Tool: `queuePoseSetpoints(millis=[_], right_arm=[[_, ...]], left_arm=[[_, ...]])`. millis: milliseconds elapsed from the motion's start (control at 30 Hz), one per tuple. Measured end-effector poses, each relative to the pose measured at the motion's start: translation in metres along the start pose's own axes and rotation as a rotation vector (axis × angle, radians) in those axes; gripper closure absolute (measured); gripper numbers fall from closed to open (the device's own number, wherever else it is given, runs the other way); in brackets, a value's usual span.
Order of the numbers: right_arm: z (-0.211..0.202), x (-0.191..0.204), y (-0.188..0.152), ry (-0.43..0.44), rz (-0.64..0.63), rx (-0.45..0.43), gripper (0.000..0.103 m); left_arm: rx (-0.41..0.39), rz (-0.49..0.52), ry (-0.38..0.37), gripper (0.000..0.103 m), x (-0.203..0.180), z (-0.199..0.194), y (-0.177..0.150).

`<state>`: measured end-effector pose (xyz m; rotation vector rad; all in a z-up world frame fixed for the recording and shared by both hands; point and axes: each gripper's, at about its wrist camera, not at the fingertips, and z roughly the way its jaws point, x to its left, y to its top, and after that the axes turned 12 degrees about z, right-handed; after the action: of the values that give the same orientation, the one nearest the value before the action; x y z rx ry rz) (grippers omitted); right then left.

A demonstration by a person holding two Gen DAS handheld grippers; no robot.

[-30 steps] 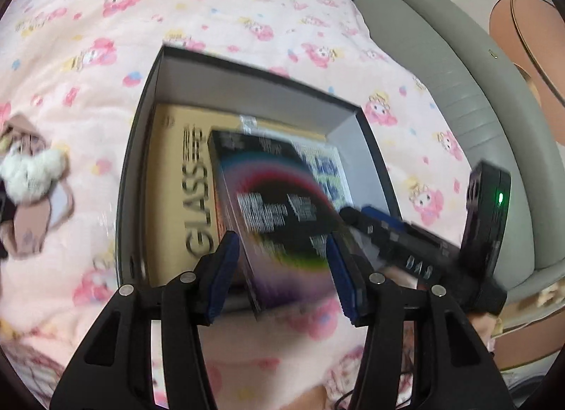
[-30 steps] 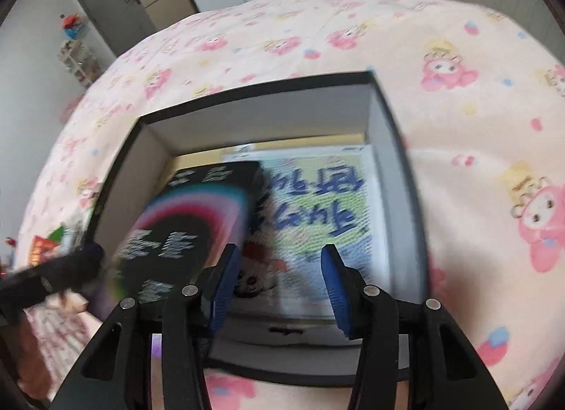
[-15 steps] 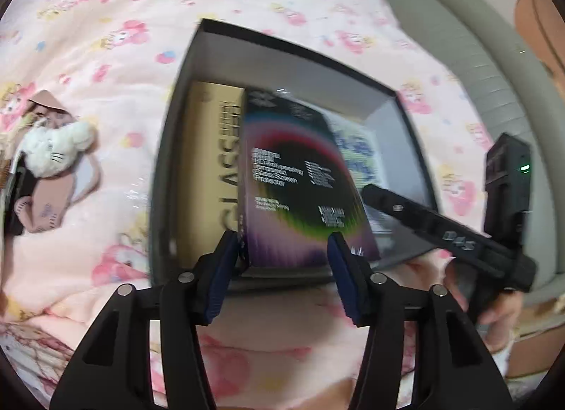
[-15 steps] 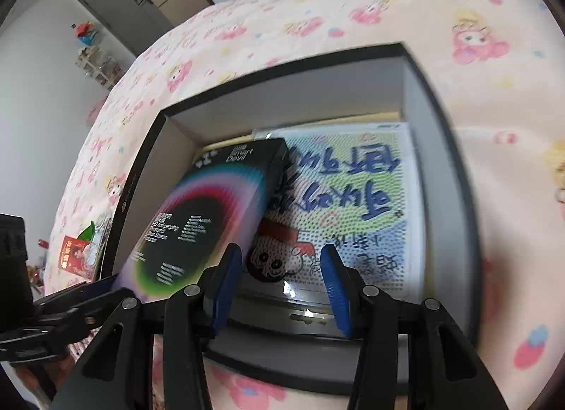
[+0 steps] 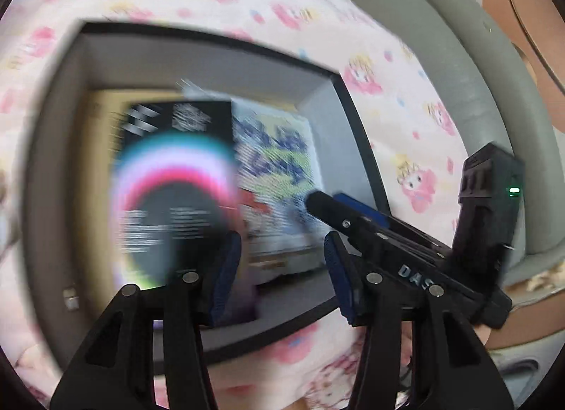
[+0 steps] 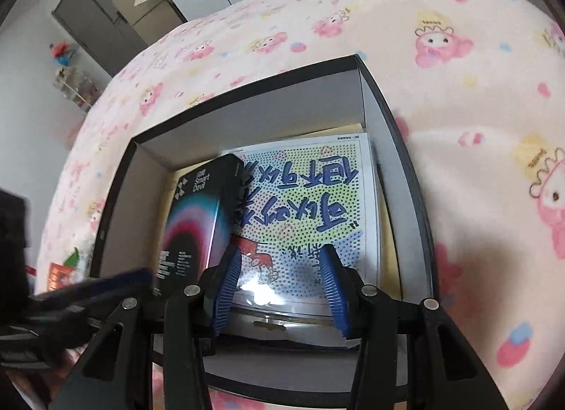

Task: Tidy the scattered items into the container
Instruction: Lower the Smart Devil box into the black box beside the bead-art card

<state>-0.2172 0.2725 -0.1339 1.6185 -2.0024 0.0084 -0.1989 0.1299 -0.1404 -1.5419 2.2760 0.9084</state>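
Note:
A dark open-topped box (image 5: 339, 74) (image 6: 392, 106) sits on the pink bedspread. Inside lie a tan flat pack (image 5: 102, 117), a dotted picture sheet (image 5: 279, 159) (image 6: 317, 198), and a black box with a rainbow ring (image 5: 173, 191) (image 6: 194, 219) leaning on the left side. My left gripper (image 5: 282, 268) is open over the box's near edge, the black box just left of its left pad. My right gripper (image 6: 280, 279) is open and empty over the picture sheet; it also shows in the left wrist view (image 5: 353, 215).
The pink cartoon-print bedspread (image 6: 459, 57) surrounds the box. A grey padded bed frame (image 5: 441, 57) runs along the right. Small colourful items (image 6: 67, 265) lie on the bed left of the box. Cabinets (image 6: 148, 11) stand far back.
The black rainbow box has left the left gripper's pads and now rests in the container at the left. The left gripper has shifted right and the view is blurred. The right gripper stays open.

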Motion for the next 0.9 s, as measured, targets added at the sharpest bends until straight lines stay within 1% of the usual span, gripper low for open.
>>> queuePoseSetpoints(millis=[33, 67, 100, 167, 200, 267, 300, 333, 400, 467, 567, 667, 733, 833, 900], right_arm=[[-0.001, -0.002, 0.001, 0.012, 0.007, -0.003, 0.063], [-0.001, -0.004, 0.001, 0.005, 0.019, -0.005, 0.068], [0.0, -0.006, 0.004, 0.012, 0.03, -0.006, 0.07], [0.001, -0.006, 0.005, 0.028, 0.037, -0.002, 0.069], [0.002, -0.004, 0.004, 0.023, 0.03, 0.001, 0.069], [0.004, 0.001, 0.004, 0.001, 0.007, 0.003, 0.069], [0.004, 0.002, 0.003, -0.004, -0.002, 0.005, 0.069], [0.005, 0.004, 0.003, -0.006, -0.01, 0.008, 0.069], [0.005, 0.007, 0.004, -0.01, -0.019, 0.009, 0.069], [0.008, 0.009, 0.011, -0.016, -0.027, 0.016, 0.069], [0.016, 0.016, 0.03, -0.017, -0.043, 0.044, 0.069], [0.027, 0.022, 0.043, -0.04, -0.059, 0.05, 0.069], [0.032, 0.02, 0.046, -0.04, -0.052, 0.055, 0.069], [0.034, 0.015, 0.041, -0.038, -0.043, 0.077, 0.069], [0.035, 0.014, 0.038, -0.05, -0.059, 0.081, 0.069]], left_arm=[[0.018, 0.005, -0.006, 0.057, -0.002, 0.009, 0.002], [0.023, 0.0, -0.022, 0.058, -0.002, 0.014, 0.003], [0.028, -0.01, -0.031, 0.058, -0.001, 0.018, 0.004], [0.034, -0.03, 0.005, 0.059, 0.006, 0.022, 0.006], [0.041, -0.038, 0.022, 0.059, 0.01, 0.024, 0.006], [0.058, -0.048, 0.078, 0.059, 0.017, 0.025, 0.005], [0.065, -0.045, 0.112, 0.062, 0.02, 0.026, 0.005], [0.068, -0.042, 0.117, 0.064, 0.023, 0.026, 0.005], [0.068, -0.056, 0.099, 0.064, 0.027, 0.023, 0.005], [0.062, -0.049, 0.104, 0.064, 0.027, 0.019, 0.008], [0.065, -0.021, 0.133, 0.064, 0.025, 0.016, 0.02], [0.092, 0.014, 0.189, 0.064, 0.027, 0.025, 0.035], [0.124, -0.008, 0.21, 0.064, 0.035, 0.035, 0.04], [0.118, -0.011, 0.254, 0.069, 0.041, 0.035, 0.043], [0.117, -0.039, 0.245, 0.07, 0.045, 0.034, 0.044]])
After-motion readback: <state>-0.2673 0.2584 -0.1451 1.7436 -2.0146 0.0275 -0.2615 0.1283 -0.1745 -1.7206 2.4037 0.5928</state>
